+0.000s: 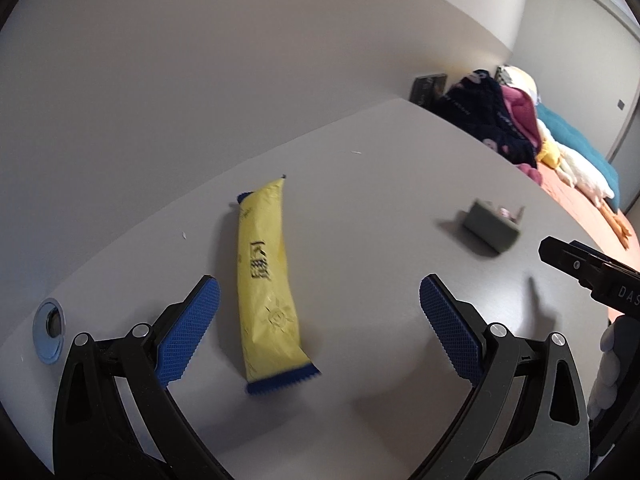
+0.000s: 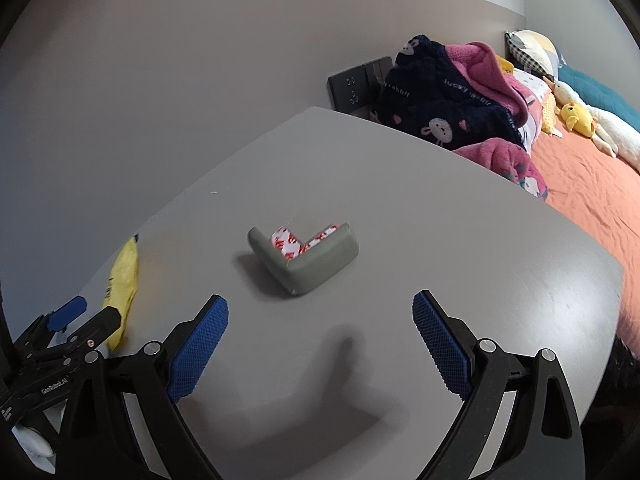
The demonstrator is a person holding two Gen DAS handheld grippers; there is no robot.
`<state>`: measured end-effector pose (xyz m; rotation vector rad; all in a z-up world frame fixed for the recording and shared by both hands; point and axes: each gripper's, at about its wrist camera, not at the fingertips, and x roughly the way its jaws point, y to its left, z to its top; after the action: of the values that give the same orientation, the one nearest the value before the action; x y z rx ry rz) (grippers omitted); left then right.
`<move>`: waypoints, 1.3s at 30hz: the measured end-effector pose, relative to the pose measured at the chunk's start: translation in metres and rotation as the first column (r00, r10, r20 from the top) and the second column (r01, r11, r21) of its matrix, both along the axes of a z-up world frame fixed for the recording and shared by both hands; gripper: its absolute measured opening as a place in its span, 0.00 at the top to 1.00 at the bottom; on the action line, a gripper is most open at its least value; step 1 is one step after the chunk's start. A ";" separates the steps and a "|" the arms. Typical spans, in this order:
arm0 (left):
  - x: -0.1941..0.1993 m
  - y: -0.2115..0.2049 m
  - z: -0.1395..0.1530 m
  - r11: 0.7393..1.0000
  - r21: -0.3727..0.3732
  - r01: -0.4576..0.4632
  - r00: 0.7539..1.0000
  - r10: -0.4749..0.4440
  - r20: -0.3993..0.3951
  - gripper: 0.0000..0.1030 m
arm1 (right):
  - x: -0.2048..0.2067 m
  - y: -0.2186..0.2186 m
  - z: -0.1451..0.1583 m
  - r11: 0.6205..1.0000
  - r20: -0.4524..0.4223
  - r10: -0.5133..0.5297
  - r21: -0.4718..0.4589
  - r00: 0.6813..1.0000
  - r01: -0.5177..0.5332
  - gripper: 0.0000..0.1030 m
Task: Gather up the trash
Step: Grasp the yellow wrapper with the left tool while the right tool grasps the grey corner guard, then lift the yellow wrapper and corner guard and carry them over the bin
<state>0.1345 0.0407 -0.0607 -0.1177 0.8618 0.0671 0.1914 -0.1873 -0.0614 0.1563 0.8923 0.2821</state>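
A yellow snack wrapper (image 1: 267, 280) with blue ends lies flat on the grey table (image 1: 380, 184). My left gripper (image 1: 320, 320) is open and empty just above it, the wrapper nearer its left finger. A grey L-shaped corner guard (image 2: 308, 258) with red-and-white tape inside lies in the middle of the table; it also shows in the left wrist view (image 1: 491, 229). My right gripper (image 2: 320, 340) is open and empty, a little short of the guard. The wrapper also shows at the left of the right wrist view (image 2: 122, 284).
A round metal cable grommet (image 1: 50, 330) is set in the table at the left. A wall runs along the table's far side, with a black socket panel (image 2: 352, 86). A bed (image 2: 592, 184) with clothes and plush toys lies beyond the right edge.
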 end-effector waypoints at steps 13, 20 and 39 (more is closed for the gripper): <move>0.022 0.019 -0.024 1.000 -0.006 -0.017 0.996 0.016 -0.084 0.26 | 0.041 0.026 -0.020 0.998 -0.009 0.015 -0.056 1.000 -0.015 0.09; 0.026 0.017 -0.031 1.000 0.004 0.005 0.994 -0.005 -0.107 0.52 | 0.050 0.035 -0.024 0.994 -0.003 0.078 -0.073 0.997 -0.078 0.21; 0.019 0.000 -0.024 0.994 -0.090 0.062 0.995 -0.069 -0.077 0.84 | 0.025 0.012 -0.002 0.994 -0.021 0.101 -0.030 0.995 -0.102 0.30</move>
<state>0.1538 0.0404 -0.0849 -0.1691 0.9487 -0.0280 0.2165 -0.1750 -0.0634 0.0853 0.9253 0.3615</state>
